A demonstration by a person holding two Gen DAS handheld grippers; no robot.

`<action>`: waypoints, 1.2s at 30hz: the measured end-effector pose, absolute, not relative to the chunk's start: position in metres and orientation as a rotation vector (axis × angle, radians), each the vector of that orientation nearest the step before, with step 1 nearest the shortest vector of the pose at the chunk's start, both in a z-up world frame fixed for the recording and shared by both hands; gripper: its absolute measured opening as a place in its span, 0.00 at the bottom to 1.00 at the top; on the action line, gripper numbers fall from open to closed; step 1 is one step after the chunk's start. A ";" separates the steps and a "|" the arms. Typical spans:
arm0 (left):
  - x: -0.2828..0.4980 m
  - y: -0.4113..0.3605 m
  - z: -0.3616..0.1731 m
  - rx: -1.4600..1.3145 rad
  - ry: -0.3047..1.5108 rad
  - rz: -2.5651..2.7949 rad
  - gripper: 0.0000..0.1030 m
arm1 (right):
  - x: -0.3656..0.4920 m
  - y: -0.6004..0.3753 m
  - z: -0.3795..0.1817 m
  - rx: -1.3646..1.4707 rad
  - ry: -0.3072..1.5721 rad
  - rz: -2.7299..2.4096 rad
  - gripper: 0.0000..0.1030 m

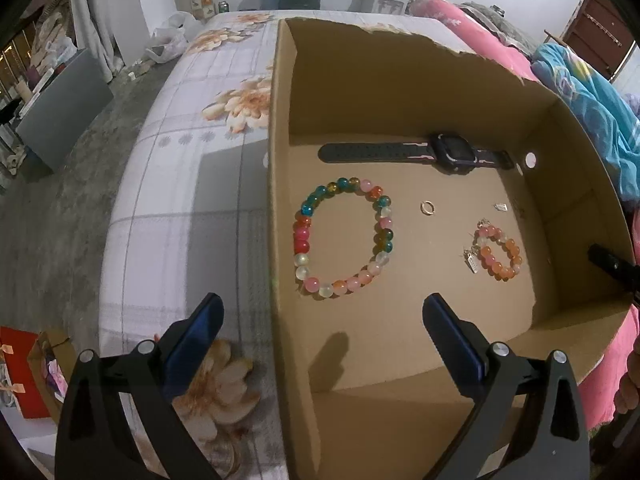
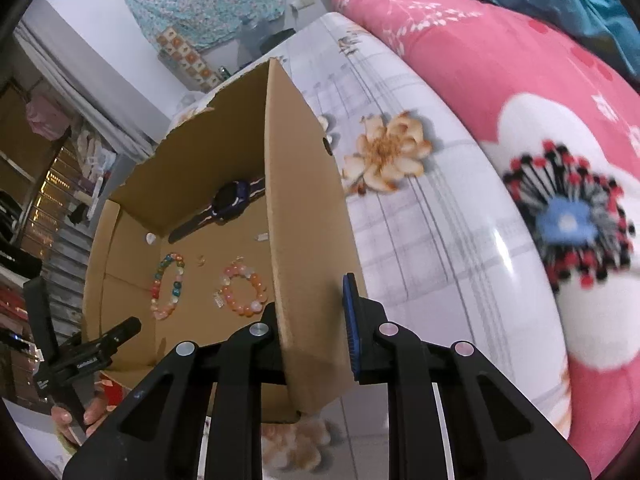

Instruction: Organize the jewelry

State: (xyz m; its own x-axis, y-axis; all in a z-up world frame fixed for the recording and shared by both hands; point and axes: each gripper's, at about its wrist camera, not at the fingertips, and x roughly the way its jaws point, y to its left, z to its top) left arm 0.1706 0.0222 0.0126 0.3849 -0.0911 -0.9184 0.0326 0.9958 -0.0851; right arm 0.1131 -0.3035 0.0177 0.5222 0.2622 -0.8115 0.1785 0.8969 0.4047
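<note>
The right gripper [image 2: 316, 320] pinches the brown cardboard box's [image 1: 400, 92] side wall; the left gripper [image 1: 322, 328] gapes wide at six o'clock below the multicoloured beaded bracelet [image 1: 344, 238]. Tugging could tip the box, scattering jewelry.

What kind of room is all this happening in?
Most likely a bedroom in someone's home. The cardboard box sits on a bed with a flower-print sheet, a pink flowered blanket lies bunched beside it, and cluttered shelves stand against the wall.
</note>
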 end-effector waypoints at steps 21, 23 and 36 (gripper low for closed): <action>0.041 0.024 0.079 -0.075 0.857 -0.041 0.95 | -0.012 -0.266 0.065 0.322 0.748 -0.104 0.92; 0.030 0.018 0.070 -0.049 0.874 -0.042 0.95 | -0.018 -0.252 0.060 0.268 0.785 -0.091 0.92; 0.022 -0.013 0.031 -0.042 0.971 -0.069 0.95 | -0.026 -0.212 0.037 0.116 0.857 -0.187 0.92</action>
State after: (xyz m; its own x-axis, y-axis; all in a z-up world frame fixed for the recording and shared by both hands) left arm 0.0219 -0.0130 0.0311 0.5623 -0.0772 -0.8233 0.0396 0.9970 -0.0664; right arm -0.0263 -0.2119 0.0369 0.6396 -0.1170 -0.7597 0.2101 0.9773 0.0264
